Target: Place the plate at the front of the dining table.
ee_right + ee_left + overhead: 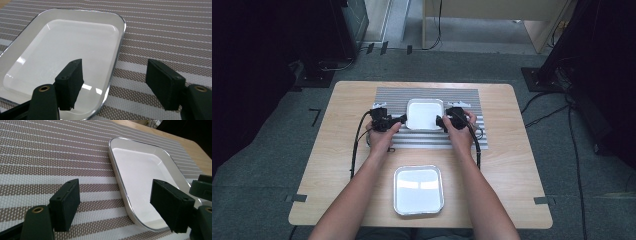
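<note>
1. The far tray (425, 114) lies on the striped mat (387, 95), mid-table.
2. The left gripper (401, 119) stands wide at the tray's left rim, one jaw on either side, pads clear.
3. The right gripper (440, 121) stands wide, straddling the right rim.
4. A second tray (418, 190) sits at the near edge.

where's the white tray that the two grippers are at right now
In the high view the white tray lies on the striped mat at the table's far middle, between the left gripper and the right gripper, beyond a second tray near the person.
</note>
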`<act>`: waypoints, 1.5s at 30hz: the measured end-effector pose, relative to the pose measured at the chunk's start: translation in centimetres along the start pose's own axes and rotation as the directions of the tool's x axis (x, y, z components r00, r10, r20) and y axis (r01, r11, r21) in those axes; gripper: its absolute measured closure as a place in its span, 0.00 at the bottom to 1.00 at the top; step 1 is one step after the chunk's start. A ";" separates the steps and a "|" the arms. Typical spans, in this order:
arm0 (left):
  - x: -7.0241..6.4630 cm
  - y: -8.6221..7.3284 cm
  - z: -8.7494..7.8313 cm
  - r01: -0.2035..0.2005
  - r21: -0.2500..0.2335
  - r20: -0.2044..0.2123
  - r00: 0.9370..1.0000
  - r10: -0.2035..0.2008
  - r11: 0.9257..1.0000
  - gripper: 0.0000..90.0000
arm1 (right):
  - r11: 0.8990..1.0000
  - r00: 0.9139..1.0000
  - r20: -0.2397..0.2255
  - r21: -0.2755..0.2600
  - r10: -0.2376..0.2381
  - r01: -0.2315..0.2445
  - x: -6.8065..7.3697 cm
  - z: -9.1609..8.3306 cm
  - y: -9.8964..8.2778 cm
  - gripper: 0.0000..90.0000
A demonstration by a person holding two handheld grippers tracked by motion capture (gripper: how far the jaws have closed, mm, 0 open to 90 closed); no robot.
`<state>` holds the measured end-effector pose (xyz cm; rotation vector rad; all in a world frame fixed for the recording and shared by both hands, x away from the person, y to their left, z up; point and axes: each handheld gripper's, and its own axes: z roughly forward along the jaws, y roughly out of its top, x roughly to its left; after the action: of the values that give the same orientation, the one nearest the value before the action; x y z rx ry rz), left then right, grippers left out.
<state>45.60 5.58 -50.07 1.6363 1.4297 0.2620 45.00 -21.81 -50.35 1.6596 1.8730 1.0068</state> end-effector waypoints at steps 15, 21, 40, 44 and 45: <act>-0.4 -1.7 -2.6 -0.063 -0.012 0.034 0.997 0.063 0.998 0.27 | 1.000 1.000 -0.009 -0.014 0.009 -0.009 -0.8 -2.0 -2.1 0.32; 0.2 -2.5 -3.6 -0.070 -0.013 0.032 0.997 0.070 0.997 0.27 | 0.998 0.997 -0.052 -0.027 0.053 -0.054 -1.4 -2.6 -3.0 0.31; 1.2 -5.3 -7.6 -0.108 -0.031 0.016 0.994 0.108 0.994 0.28 | 0.999 0.993 -0.118 -0.050 -0.009 0.003 -1.5 -6.0 -5.8 0.30; 1.5 -5.7 -8.3 -0.108 -0.034 0.017 0.994 0.108 0.994 0.28 | 0.999 0.993 -0.119 -0.053 -0.015 0.009 -1.5 -6.5 -6.3 0.30; 1.6 -5.8 -8.5 -0.111 -0.035 0.014 0.994 0.112 0.993 0.28 | 0.998 0.993 -0.119 -0.055 -0.018 0.012 -1.5 -6.7 -6.4 0.30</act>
<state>36.46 10.51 -50.22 1.6894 1.3170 0.3341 36.20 -24.92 -51.11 1.5836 1.9122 1.1638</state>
